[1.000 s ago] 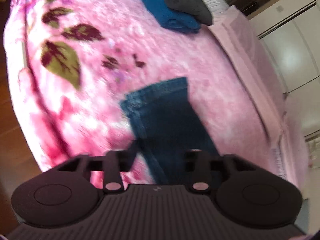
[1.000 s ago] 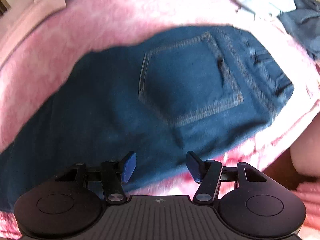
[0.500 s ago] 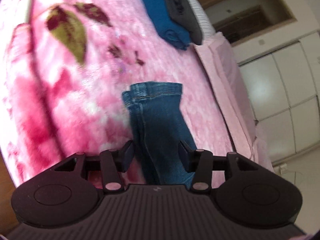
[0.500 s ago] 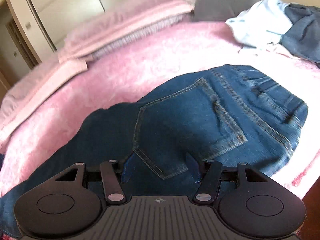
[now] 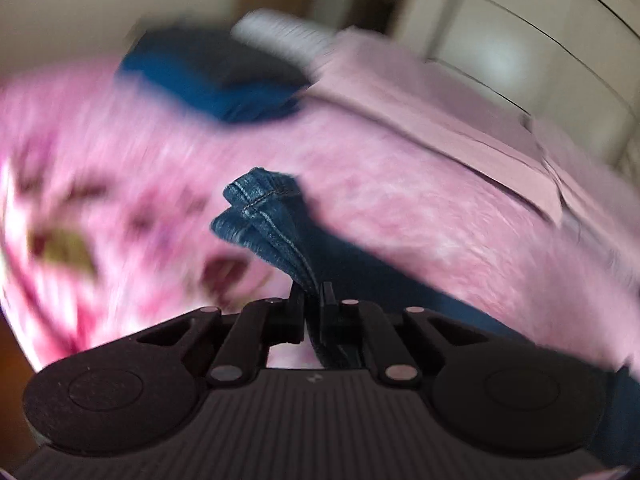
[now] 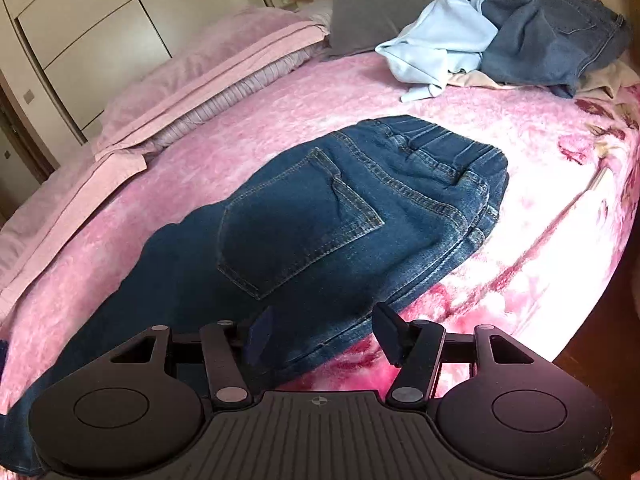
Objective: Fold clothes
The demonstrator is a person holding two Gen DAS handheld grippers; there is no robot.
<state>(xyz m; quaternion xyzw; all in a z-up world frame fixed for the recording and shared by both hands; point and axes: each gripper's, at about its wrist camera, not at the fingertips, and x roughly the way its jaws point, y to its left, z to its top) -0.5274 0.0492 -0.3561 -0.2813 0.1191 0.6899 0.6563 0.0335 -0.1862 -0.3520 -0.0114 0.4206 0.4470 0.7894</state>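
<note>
Jeans (image 6: 320, 220) lie on the pink blanket (image 6: 280, 112), halved lengthwise, back pocket up, waistband toward the far right. Judged: the lengthwise fold is done; the crosswise folds are left.

Left gripper (image 5: 314, 296): jaws have just closed and now pinch the leg end of the jeans (image 5: 272, 220); denim runs between the pads, and the hems stand up beyond them, lifted off the blanket. The view is motion-blurred.

Right gripper (image 6: 324, 332): jaws spread wide, grasping nothing, poised over the near edge of the jeans at the seat. Contact cannot be told.

Likely step in hand: bring the leg end up toward the waistband.

A folded blue stack (image 5: 212, 76) sits near the pillows, so some items look finished. An unfolded heap (image 6: 500, 36) (light blue top, grey jeans) waits at the far corner.
</note>
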